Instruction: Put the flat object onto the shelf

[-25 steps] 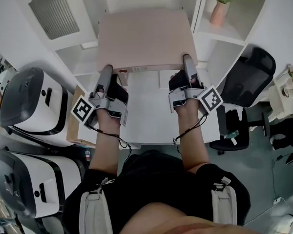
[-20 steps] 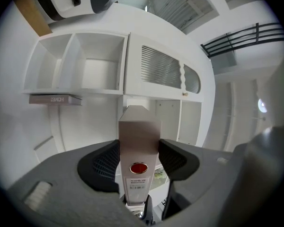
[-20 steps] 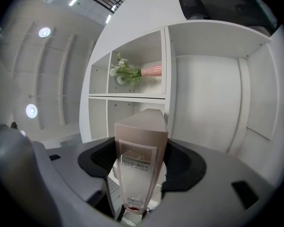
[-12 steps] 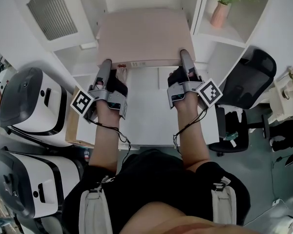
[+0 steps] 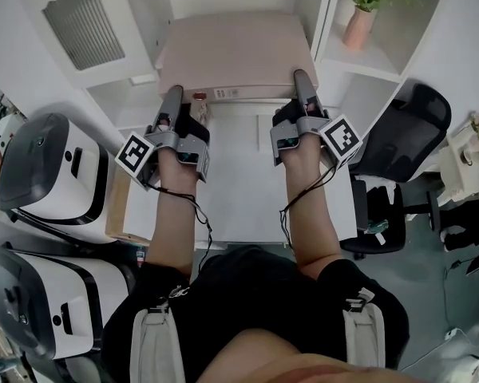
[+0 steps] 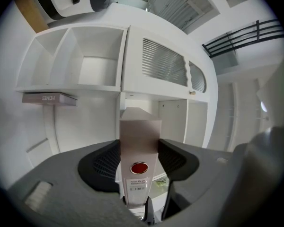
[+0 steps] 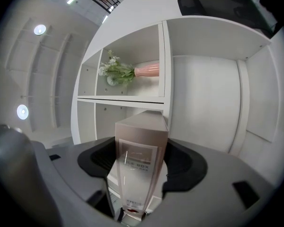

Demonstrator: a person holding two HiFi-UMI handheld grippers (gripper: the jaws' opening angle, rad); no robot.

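Note:
A flat pinkish-beige box (image 5: 235,54) is held level in front of the white shelf unit (image 5: 335,62), its far part inside a middle opening. My left gripper (image 5: 172,96) is shut on the box's near left edge, and my right gripper (image 5: 301,80) is shut on its near right edge. In the left gripper view the box edge (image 6: 139,141), with a red dot and a label, stands clamped between the dark pads (image 6: 104,162). In the right gripper view the box end (image 7: 141,145) sits the same way between the pads (image 7: 182,162).
A pink vase with a plant (image 5: 359,18) stands in the shelf compartment to the right. A black office chair (image 5: 399,134) is at the right. Two white-and-black machines (image 5: 48,174) fill the left. A white tabletop (image 5: 231,202) lies below my arms. A book (image 6: 49,98) lies on a left shelf.
Both grippers have moved forward with the box, and it has gone further into the shelf opening. The grip on it is unchanged.

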